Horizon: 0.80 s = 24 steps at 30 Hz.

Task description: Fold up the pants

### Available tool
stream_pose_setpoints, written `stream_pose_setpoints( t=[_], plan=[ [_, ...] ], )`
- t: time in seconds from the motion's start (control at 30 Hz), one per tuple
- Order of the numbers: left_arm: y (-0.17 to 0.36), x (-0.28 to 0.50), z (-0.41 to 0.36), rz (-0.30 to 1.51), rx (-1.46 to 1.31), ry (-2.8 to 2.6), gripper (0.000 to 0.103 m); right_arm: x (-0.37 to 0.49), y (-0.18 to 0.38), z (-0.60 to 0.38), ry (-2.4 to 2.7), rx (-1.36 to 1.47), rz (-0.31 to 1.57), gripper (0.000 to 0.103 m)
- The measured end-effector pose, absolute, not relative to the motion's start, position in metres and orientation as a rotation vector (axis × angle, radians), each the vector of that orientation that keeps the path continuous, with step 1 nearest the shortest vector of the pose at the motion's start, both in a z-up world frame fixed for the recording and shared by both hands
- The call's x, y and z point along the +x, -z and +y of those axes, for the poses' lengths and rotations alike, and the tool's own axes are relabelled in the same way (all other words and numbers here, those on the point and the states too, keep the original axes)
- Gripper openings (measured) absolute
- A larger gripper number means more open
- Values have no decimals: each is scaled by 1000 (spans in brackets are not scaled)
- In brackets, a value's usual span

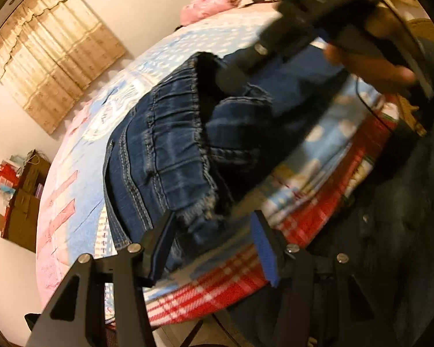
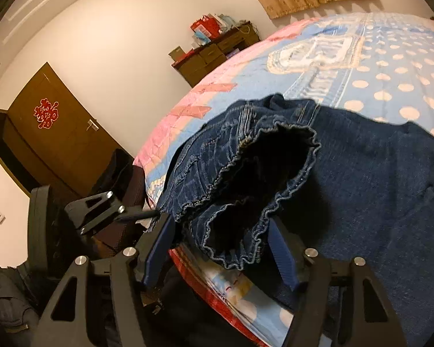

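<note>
**Jeans bunched at the bed's edge between two hand-held grippers**

The dark blue denim pants [image 2: 361, 190] lie on a bed [image 2: 390, 66] covered with a blue, pink and polka-dot quilt, close to the near edge where a red plaid layer [image 1: 234, 277] shows beneath. Their frilled elastic waistband [image 2: 275, 173] gapes open, facing the cameras, with the rest of the fabric spread away to the right in the right wrist view.

The left hand-held gripper [image 1: 214, 245] sits about half open at the bed's edge. Frayed denim lies between its blue pads, touching the left one, but the pads do not press it from both sides.

The right hand-held gripper [image 2: 222, 248] is also partly open, its pads standing on either side of the ruffled waistband; the cloth hangs between them and no firm clamp shows. In the left wrist view it comes in from the upper right, held by a hand [image 1: 373, 66], blurred, its tip over the jeans.

A brown door [image 2: 58, 133] and stacked boxes [image 2: 205, 55] stand by the wall.
</note>
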State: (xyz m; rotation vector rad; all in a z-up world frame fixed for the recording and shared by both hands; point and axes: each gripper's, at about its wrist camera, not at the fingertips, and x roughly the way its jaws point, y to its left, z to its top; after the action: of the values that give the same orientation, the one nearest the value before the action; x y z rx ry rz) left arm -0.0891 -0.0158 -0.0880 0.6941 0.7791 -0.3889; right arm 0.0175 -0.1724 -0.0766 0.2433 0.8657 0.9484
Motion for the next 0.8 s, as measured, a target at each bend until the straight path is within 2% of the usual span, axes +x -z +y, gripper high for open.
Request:
stream_pose_setpoints(
  t=[0.13, 0.3, 0.33, 0.4, 0.43, 0.47, 0.5, 0.53, 0.57, 0.63, 0.73, 0.8],
  plan=[
    [97, -85, -14, 783, 703, 314, 62, 18, 62, -193, -904, 290, 801, 66],
    [109, -66, -29, 759, 751, 239, 62, 13, 59, -194, -926, 260, 804, 66],
    [107, -65, -31, 748, 753, 249, 57, 11, 61, -190, -935, 243, 807, 66],
    [100, -62, -29, 752, 712, 281, 41, 9, 65, -182, -949, 218, 821, 66],
    [94, -60, -24, 760, 669, 305, 27, 9, 69, -177, -948, 199, 830, 66],
    [84, -58, -17, 765, 604, 331, 22, 10, 72, -174, -950, 186, 839, 66],
    [77, -57, -10, 766, 555, 349, 21, 12, 76, -169, -962, 174, 859, 63],
    [68, -55, -1, 764, 487, 369, 18, 13, 80, -165, -977, 167, 875, 55],
    [57, -52, 9, 758, 408, 384, 16, 13, 82, -161, -992, 156, 883, 50],
    [41, -47, 25, 735, 305, 400, 16, 9, 85, -154, -1001, 106, 879, 28],
    [19, -40, 45, 680, 180, 402, 15, -1, 86, -148, -1007, 28, 850, 15],
    [6, -35, 53, 648, 104, 415, 14, -14, 84, -147, -1033, -48, 797, 12]
  ],
)
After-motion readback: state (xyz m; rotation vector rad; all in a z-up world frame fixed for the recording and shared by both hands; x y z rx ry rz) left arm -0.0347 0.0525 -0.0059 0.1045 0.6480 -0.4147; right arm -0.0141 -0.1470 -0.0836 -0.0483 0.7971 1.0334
